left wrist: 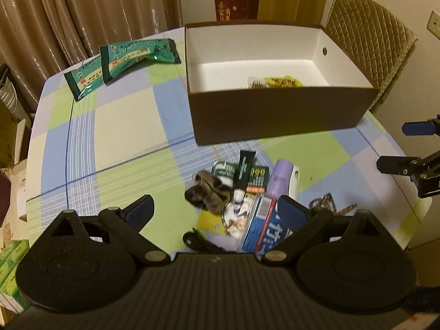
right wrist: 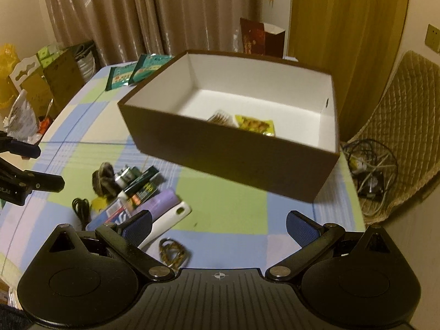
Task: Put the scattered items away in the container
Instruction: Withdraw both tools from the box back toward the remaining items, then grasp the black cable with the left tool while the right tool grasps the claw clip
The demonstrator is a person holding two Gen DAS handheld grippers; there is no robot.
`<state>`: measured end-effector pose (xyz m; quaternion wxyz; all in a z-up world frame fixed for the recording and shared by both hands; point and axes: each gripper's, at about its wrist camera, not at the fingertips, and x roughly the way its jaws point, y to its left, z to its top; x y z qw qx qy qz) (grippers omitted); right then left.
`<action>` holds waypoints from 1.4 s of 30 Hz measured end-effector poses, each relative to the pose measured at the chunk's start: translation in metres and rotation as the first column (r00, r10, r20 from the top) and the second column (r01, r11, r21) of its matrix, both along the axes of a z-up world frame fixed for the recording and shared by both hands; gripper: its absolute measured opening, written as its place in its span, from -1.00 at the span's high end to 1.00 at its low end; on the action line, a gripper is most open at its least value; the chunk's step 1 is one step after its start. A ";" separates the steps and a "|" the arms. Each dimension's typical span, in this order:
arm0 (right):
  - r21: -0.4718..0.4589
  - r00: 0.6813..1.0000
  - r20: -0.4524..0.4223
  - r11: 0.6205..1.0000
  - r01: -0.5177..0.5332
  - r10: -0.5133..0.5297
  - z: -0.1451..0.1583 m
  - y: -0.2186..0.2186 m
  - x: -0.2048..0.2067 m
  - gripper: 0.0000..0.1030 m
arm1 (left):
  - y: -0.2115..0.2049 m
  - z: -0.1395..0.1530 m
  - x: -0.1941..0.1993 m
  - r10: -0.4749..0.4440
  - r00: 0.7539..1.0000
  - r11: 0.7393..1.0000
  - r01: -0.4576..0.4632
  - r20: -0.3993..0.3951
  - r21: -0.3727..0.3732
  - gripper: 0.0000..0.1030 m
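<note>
A brown box with a white inside (left wrist: 275, 115) (right wrist: 233, 162) stands on the checked tablecloth and holds a yellow packet (left wrist: 284, 82) (right wrist: 255, 124). A pile lies in front of it: a furry brown item (left wrist: 207, 192) (right wrist: 104, 178), a dark green tube (left wrist: 243, 172) (right wrist: 140, 182), a purple bottle (left wrist: 280, 178) (right wrist: 162, 203), a blue packet (left wrist: 261, 227). Two green packets (left wrist: 132, 57) (right wrist: 137, 71) lie at the far left. A braided cord (right wrist: 172, 251) lies near me. My left gripper (left wrist: 216, 209) is open over the pile. My right gripper (right wrist: 218, 225) is open and empty.
A white handled tool (right wrist: 167, 225) and a black cable (right wrist: 81, 209) lie by the pile. A red carton (left wrist: 233, 2) stands behind the box. A quilted chair (left wrist: 368, 41) is at the right. Curtains hang behind. Boxes and bags (right wrist: 41, 82) crowd the left side.
</note>
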<state>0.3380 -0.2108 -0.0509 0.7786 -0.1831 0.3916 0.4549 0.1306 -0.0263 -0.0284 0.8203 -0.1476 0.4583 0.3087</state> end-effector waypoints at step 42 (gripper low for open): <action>-0.140 0.992 -0.122 0.989 -0.050 0.033 -0.076 0.030 -0.031 -0.57 | 0.029 -0.064 -0.029 0.078 0.994 0.988 -0.087 -0.073 -0.126 -0.76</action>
